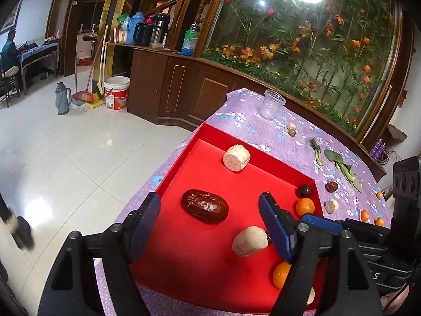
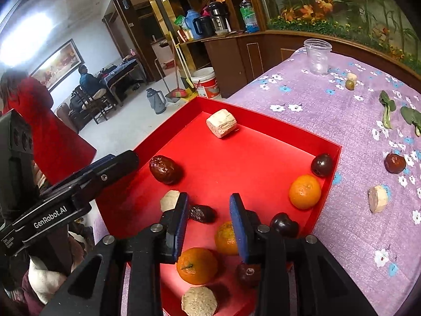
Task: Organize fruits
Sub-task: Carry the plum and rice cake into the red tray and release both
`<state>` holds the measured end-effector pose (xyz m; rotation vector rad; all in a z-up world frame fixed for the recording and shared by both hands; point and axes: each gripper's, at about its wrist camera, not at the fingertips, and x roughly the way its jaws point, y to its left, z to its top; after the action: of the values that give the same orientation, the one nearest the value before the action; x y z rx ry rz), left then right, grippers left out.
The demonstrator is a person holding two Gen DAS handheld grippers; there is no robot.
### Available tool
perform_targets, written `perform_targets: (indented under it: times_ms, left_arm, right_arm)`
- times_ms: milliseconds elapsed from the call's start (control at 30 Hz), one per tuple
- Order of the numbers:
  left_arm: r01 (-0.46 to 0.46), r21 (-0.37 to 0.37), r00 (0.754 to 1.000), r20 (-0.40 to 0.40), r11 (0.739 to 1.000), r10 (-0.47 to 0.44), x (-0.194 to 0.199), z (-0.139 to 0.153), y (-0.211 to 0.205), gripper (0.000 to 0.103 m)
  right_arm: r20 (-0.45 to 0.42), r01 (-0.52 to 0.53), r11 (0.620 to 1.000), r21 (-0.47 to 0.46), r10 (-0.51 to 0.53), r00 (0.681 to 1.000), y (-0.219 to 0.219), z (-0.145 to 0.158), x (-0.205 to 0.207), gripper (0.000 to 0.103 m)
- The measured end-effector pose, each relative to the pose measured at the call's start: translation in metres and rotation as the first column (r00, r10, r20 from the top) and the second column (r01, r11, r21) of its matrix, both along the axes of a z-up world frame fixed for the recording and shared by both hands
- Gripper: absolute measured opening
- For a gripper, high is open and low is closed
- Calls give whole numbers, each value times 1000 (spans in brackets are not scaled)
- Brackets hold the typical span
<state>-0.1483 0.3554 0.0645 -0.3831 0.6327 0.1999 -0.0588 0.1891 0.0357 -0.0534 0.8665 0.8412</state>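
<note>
A red tray (image 1: 184,152) (image 2: 263,115) sits on the purple flowered cloth at the table's left corner. It holds a wrinkled red date (image 1: 204,206) (image 2: 165,169), pale cut chunks (image 1: 236,157) (image 2: 222,123), oranges (image 1: 305,206) (image 2: 305,191) and dark round fruits (image 2: 321,165). My left gripper (image 1: 210,216) hovers open over the tray, with the red date lying on the floor between its fingers, untouched. My right gripper (image 2: 209,223) stands narrowly open above the tray's near part. A small dark date (image 2: 202,213) and an orange (image 2: 225,238) lie below its gap, and neither is pressed.
On the cloth to the right lie a dark red fruit (image 2: 394,162), a pale chunk (image 2: 378,198), small oranges (image 1: 365,215), an olive (image 2: 350,84) and leafy greens (image 2: 410,115). A clear plastic cup (image 2: 317,55) stands at the far edge. The table's left edge drops to tiled floor.
</note>
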Motion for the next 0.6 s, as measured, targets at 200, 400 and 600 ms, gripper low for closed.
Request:
perform_targets:
  times_ms: [200, 400, 600]
  left_arm:
    - [-4, 29, 1000, -23, 1000, 4, 3, 1, -7, 81]
    - [-18, 102, 997, -69, 995, 25, 8, 1, -18, 83]
    - [-21, 152, 994, -107, 988, 37, 7, 1, -28, 86]
  right_arm:
    - [-6, 15, 1000, 10, -14, 1000, -4, 1, -1, 41]
    - [-2, 44, 999, 25, -44, 999, -16, 4, -4, 48]
    - [0, 86, 996, 32, -86, 996, -31, 5, -8, 50]
